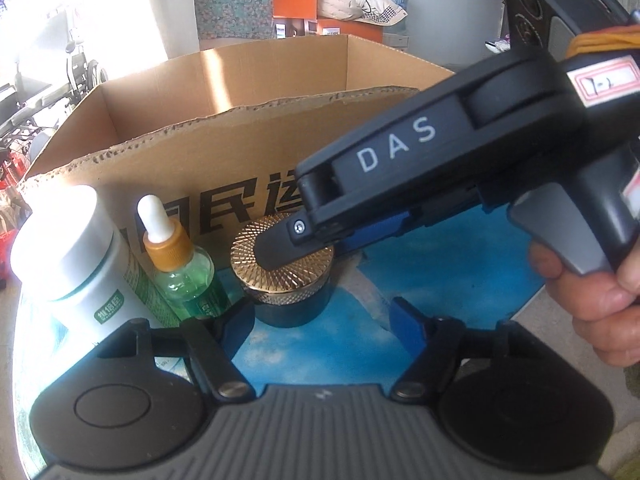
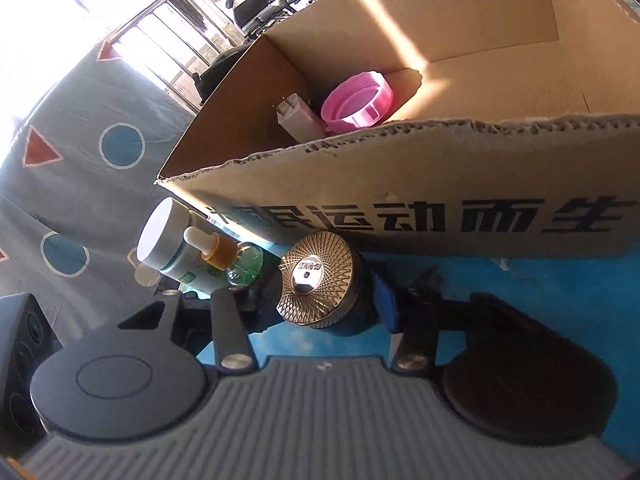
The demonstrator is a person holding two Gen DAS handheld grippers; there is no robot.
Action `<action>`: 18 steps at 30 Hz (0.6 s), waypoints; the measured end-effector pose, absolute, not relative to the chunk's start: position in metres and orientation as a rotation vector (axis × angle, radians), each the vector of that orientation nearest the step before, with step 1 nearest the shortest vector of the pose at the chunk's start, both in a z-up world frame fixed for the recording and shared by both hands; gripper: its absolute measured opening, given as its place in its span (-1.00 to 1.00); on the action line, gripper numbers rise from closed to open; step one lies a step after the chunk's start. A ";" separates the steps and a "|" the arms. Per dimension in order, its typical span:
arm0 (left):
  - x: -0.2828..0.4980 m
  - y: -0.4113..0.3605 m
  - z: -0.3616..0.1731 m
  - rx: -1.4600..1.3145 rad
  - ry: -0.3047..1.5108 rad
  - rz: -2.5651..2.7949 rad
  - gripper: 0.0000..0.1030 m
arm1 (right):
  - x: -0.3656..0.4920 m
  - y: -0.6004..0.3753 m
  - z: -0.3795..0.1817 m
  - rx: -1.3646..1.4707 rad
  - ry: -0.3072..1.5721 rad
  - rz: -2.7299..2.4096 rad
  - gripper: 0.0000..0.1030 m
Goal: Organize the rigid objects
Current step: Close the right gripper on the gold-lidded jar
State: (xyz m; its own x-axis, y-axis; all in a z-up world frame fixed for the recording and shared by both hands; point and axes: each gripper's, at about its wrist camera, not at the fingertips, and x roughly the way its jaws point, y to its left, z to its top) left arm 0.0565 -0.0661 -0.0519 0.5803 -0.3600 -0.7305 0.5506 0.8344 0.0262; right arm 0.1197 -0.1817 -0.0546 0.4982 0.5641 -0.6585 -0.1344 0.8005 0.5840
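Right gripper (image 2: 320, 296) clamped on gold-lidded jar (image 2: 316, 278) before cardboard box (image 2: 400, 168); left gripper (image 1: 320, 326) wide, empty; dropper bottle (image 1: 180, 264) beside jar.

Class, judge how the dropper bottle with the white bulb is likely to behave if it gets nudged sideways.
The dropper bottle stands tall on a narrow base, so it probably tips easily. Its clear green body looks like glass, likely fragile. Round-bodied, it may roll once down.

My cloth (image 2: 72, 184), grey with blue circles and red triangles, carries everything. On it stands the box (image 2: 400, 184); just in front of that, in a row, stand a white bottle (image 1: 76, 264), a dropper bottle (image 1: 180, 264) and a gold-lidded jar (image 1: 288, 280).
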 end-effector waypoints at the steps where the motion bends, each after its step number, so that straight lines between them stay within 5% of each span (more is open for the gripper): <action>1: 0.056 -0.068 -0.052 0.265 0.787 -0.542 0.45 | 0.117 -0.184 -0.054 0.497 0.966 0.444 -0.07; 18: 0.036 -0.101 -0.043 0.322 0.735 -0.623 0.40 | 0.088 -0.228 -0.041 0.546 0.909 0.363 -0.07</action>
